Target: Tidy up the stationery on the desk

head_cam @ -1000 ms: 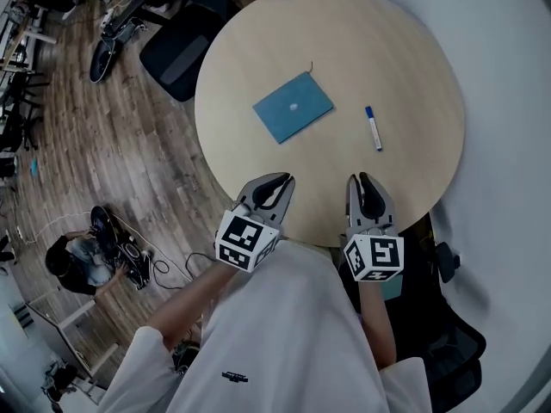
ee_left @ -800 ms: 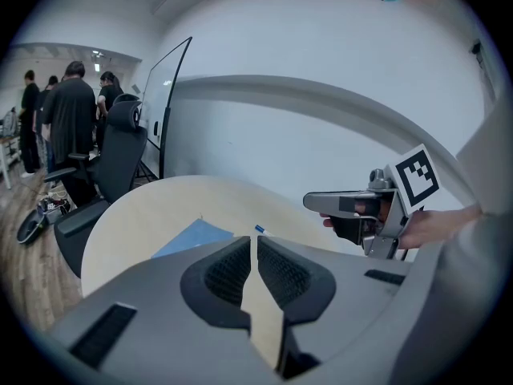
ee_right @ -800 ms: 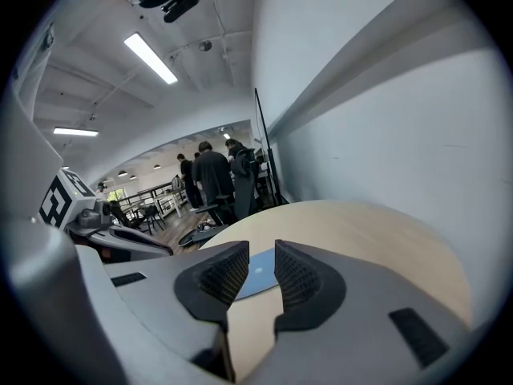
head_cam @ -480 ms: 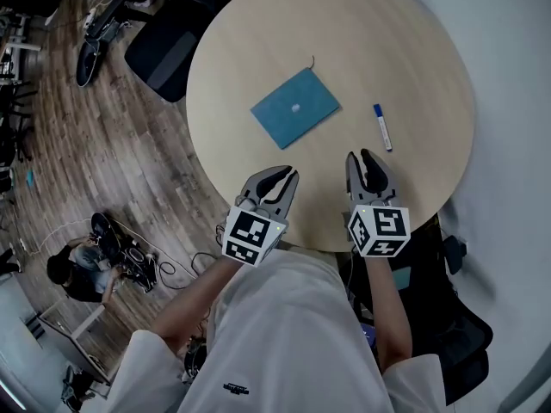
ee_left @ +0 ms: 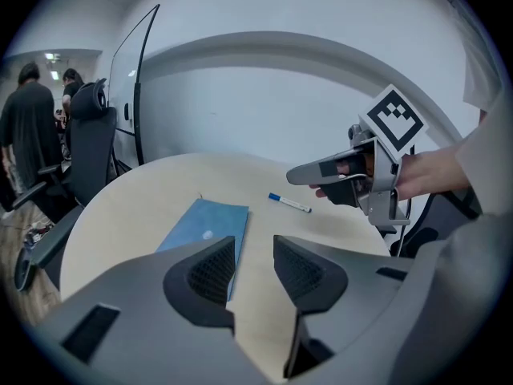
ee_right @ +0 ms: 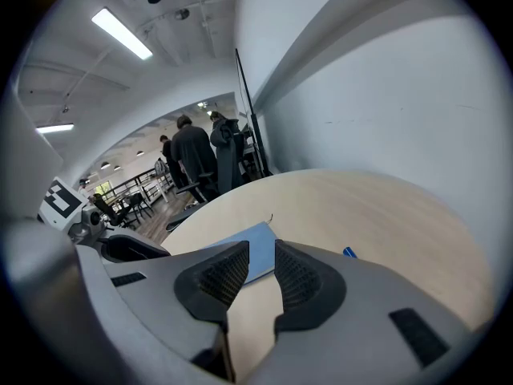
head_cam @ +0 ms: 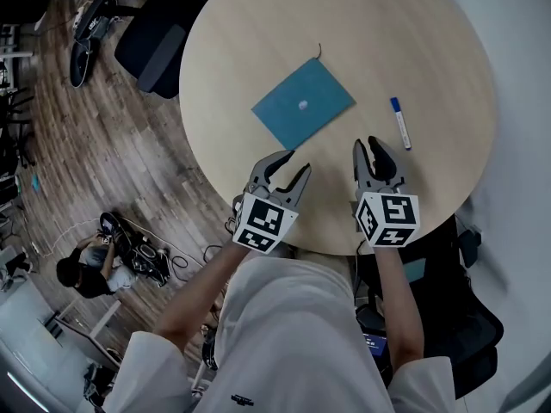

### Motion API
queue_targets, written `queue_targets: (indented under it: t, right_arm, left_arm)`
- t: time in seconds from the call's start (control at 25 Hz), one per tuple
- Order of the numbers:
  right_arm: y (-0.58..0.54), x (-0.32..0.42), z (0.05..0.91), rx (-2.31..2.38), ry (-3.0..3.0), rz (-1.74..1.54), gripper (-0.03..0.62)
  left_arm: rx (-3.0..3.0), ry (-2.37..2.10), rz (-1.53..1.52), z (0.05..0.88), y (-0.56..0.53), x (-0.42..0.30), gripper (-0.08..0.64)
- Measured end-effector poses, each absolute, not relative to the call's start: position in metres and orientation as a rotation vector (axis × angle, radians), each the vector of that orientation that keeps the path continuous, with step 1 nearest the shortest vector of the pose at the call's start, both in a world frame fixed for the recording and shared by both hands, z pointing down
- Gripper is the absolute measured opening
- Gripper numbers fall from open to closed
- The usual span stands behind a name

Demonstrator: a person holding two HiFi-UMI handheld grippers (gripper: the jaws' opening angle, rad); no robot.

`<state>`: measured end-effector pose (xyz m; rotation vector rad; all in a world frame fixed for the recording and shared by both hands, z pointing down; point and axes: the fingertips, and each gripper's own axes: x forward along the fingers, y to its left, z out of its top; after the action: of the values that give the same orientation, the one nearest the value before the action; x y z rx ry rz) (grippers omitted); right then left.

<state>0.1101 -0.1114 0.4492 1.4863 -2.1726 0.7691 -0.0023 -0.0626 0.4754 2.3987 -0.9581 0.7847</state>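
The left gripper [head_cam: 295, 163] and right gripper [head_cam: 368, 144] are being held over the table's [head_cam: 258, 24] near edge, jaws just being opened, nothing between them. The pen [head_cam: 400, 123], lying toward the right edge, right of the notebook [head_cam: 303, 101], is best being straddled crosswise.

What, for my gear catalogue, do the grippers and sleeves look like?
Left gripper and right gripper: grey, dark meshed pads, each with a white cube of black square markers; their empty jaws have just been opening. Sleeves are white.
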Motion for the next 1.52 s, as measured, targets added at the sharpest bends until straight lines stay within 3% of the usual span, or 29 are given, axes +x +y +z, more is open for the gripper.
queue_targets:
  t: [1.12,1.36,1.52]
  right_arm:
    - [-0.150,0.088,0.543,1.463,-2.087,0.880,0.098]
    - [-0.153,0.085,0.551,1.462,-2.069,0.902,0.098]
    - [-0.162,0.085,0.557,1.479,-2.055,0.966,0.105]
  left_arm:
    - [2.486,-0.816,1.282,0.608,-0.090,-0.015,0.152]
    - [2.472,-0.775,1.197,0.603,-0.092,-0.016,0.115]
    - [2.483,-0.775,1.132,0.594,-0.085,-0.014,0.043]
